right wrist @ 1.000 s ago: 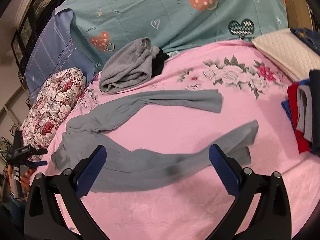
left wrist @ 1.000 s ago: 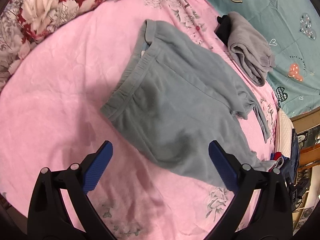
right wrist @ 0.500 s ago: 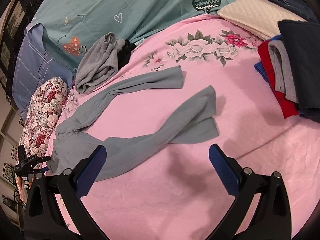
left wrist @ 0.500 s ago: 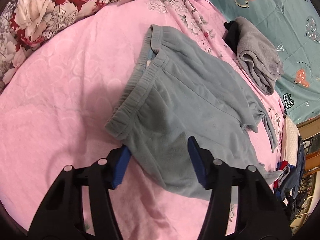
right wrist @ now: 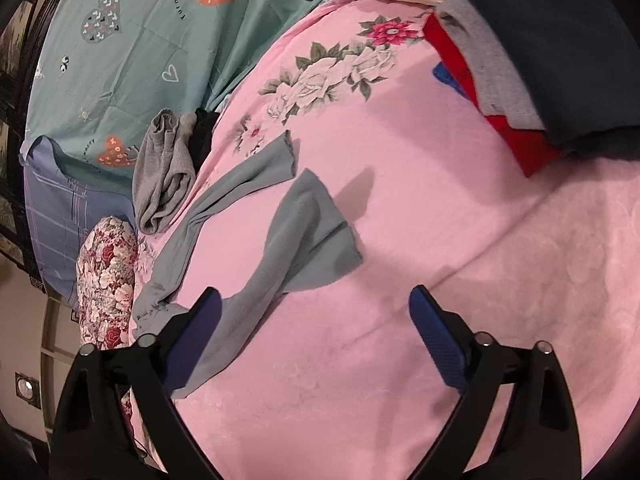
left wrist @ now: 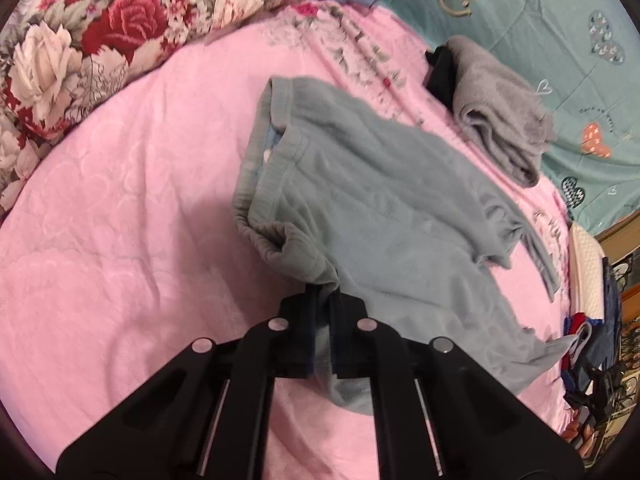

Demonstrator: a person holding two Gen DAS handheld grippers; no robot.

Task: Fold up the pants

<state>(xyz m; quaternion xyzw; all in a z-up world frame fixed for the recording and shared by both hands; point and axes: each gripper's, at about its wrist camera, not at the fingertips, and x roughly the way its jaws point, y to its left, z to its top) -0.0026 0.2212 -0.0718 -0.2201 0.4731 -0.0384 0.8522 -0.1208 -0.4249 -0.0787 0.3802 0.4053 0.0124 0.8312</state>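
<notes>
Pinching pants [left wrist: 372, 208] waistband corner, left gripper [left wrist: 323, 300] clamped; right gripper [right wrist: 316, 316] spread above pant leg.

The left gripper [left wrist: 323, 300] is covering the near corner of the pants [left wrist: 384, 216], so the pinched waistband fabric is disappearing between its fingers [left wrist: 298, 312]. In the left wrist view, the far leg ends are running out of sight toward the stacked clothes [left wrist: 588, 336], which are lying too small and dark to sort. In the right wrist view, the right gripper [right wrist: 316, 332] is hiding part of the near leg behind one finger, and the clothes pile [right wrist: 500, 92] is being cut off by the frame's edge. The black item [right wrist: 202, 136] beside the grey garment [right wrist: 166, 168] is staying unidentifiable.
</notes>
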